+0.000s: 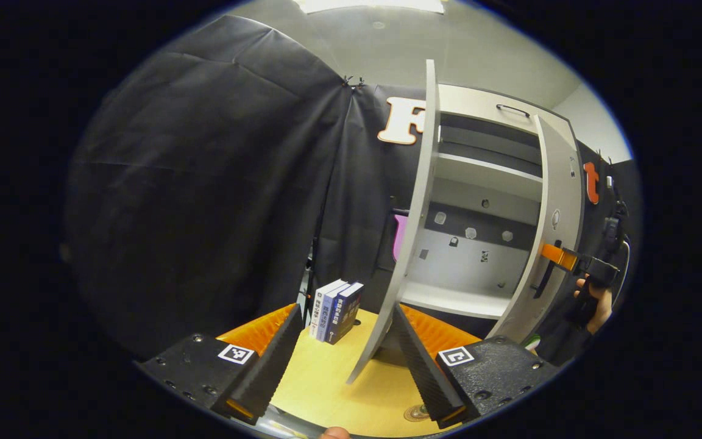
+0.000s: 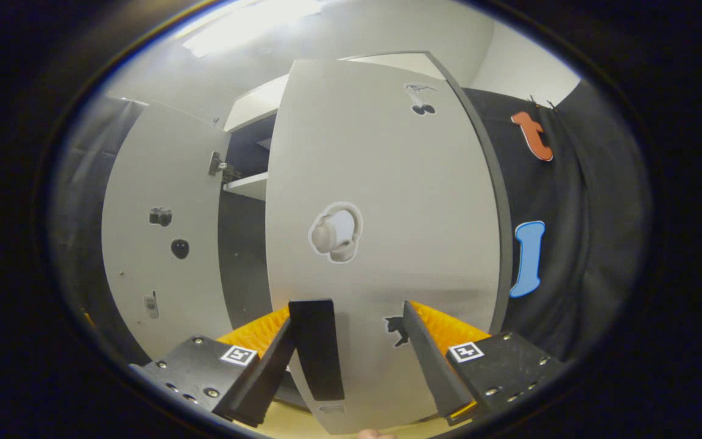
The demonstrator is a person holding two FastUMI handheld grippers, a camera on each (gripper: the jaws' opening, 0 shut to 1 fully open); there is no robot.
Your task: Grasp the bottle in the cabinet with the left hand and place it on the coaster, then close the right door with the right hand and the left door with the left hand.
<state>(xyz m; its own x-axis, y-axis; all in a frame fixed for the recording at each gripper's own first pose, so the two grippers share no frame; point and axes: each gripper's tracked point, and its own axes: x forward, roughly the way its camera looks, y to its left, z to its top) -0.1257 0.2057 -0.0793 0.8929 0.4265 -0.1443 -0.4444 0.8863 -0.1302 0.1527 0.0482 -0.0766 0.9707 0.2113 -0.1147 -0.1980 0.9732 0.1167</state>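
Right gripper view: right gripper (image 2: pixel 351 356) open, empty, fingers straddling the right door (image 2: pixel 387 231) handle (image 2: pixel 316 347); door ajar, face dead ahead. Left gripper (image 1: pixel 346 360) open, empty, left door (image 1: pixel 415 244) edge just ahead. Bottle unseen.
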